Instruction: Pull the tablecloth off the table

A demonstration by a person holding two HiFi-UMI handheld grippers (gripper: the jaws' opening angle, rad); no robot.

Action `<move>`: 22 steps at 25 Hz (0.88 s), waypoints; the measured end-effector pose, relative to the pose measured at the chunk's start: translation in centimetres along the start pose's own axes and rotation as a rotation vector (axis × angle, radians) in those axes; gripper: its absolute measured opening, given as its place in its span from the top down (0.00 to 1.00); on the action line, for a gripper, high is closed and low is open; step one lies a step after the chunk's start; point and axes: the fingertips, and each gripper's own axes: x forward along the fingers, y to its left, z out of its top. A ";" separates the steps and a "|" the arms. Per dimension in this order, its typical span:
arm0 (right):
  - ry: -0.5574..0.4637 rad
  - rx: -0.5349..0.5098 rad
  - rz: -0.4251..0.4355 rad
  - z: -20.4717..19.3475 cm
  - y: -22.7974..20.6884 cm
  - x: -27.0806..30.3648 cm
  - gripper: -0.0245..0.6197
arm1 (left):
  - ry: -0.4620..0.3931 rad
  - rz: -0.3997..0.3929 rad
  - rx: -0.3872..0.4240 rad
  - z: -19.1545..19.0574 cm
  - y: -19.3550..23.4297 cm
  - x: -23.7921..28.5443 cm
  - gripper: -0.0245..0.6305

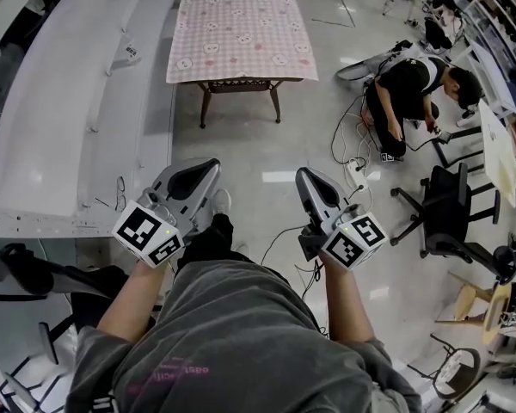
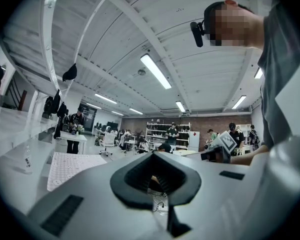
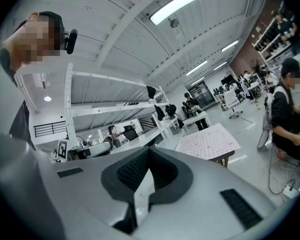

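Observation:
A pink patterned tablecloth (image 1: 241, 37) covers a small dark-legged table (image 1: 241, 86) at the far end of the floor, its edges hanging over the sides. Both grippers are held near my body, well short of the table and pointing towards it. My left gripper (image 1: 210, 169) is shut with nothing in it, and so is my right gripper (image 1: 303, 175). The cloth (image 2: 70, 166) lies left of the shut jaws (image 2: 157, 184) in the left gripper view. It shows as a pale sheet (image 3: 208, 141) right of the jaws (image 3: 147, 176) in the right gripper view.
A long white workbench (image 1: 60, 101) runs down the left side. A person (image 1: 413, 89) crouches on the floor right of the table among cables (image 1: 353, 153). A black office chair (image 1: 443, 218) stands at the right. Shiny floor lies between me and the table.

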 end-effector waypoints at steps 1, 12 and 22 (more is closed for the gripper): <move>0.000 -0.003 -0.003 0.3 -0.3 0.2 0.97 | -0.002 -0.002 0.000 0.1 0.3 0.4 0.96; 0.025 0.000 -0.037 1.1 -5.5 4.6 0.97 | 0.006 -0.038 -0.033 -1.1 5.1 6.0 0.96; 0.077 0.022 -0.063 0.9 -10.6 14.1 0.97 | 0.027 -0.041 -0.081 -2.4 15.2 10.9 0.96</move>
